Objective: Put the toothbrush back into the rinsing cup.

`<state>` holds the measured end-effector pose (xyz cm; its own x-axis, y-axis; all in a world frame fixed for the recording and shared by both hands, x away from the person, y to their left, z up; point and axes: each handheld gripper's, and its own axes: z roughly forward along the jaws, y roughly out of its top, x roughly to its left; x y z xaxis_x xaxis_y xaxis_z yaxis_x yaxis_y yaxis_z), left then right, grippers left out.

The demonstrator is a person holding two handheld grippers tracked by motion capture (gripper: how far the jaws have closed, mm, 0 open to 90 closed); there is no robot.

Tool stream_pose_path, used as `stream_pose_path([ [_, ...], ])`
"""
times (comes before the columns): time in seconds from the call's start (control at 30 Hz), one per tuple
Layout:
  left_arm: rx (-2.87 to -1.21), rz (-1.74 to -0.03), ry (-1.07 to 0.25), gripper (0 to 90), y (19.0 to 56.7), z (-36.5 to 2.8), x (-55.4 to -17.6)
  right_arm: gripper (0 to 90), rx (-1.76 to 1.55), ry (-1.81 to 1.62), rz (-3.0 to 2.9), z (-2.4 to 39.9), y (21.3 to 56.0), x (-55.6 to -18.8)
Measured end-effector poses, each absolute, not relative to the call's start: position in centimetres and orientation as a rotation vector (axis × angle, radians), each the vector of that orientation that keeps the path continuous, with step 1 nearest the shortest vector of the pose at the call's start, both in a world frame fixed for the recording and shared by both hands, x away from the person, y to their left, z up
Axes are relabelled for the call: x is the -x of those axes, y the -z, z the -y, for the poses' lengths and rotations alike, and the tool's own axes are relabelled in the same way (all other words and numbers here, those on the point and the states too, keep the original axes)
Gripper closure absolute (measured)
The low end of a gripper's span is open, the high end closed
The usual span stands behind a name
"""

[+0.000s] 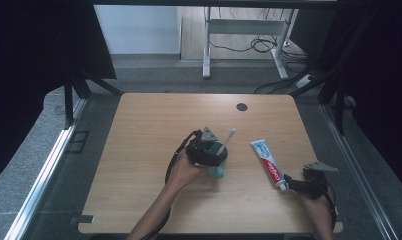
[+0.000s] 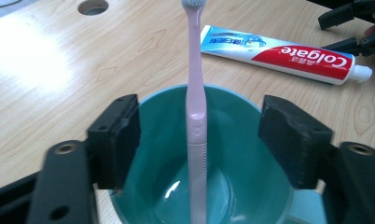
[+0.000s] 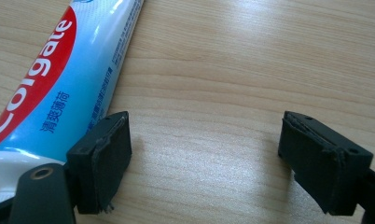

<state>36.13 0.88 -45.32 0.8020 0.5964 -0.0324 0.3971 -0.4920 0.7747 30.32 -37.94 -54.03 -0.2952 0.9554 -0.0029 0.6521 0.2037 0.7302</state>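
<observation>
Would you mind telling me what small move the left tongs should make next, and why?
Probably lift the left tongs straight up and away. Their pads stand apart on either side of the pink toothbrush without touching it, and it stands in the teal cup on its own, so the placing looks done. A straight rise should avoid knocking the toothbrush or cup.
</observation>
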Motion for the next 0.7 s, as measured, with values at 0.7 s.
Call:
stream_pose_path([
  [0.7, -2.134, -0.765, -0.288, 7.5, 44.2, -3.9, -35.0, 16.8, -1.490, -0.876, -2.025, 37.9, 54.0, -30.3],
])
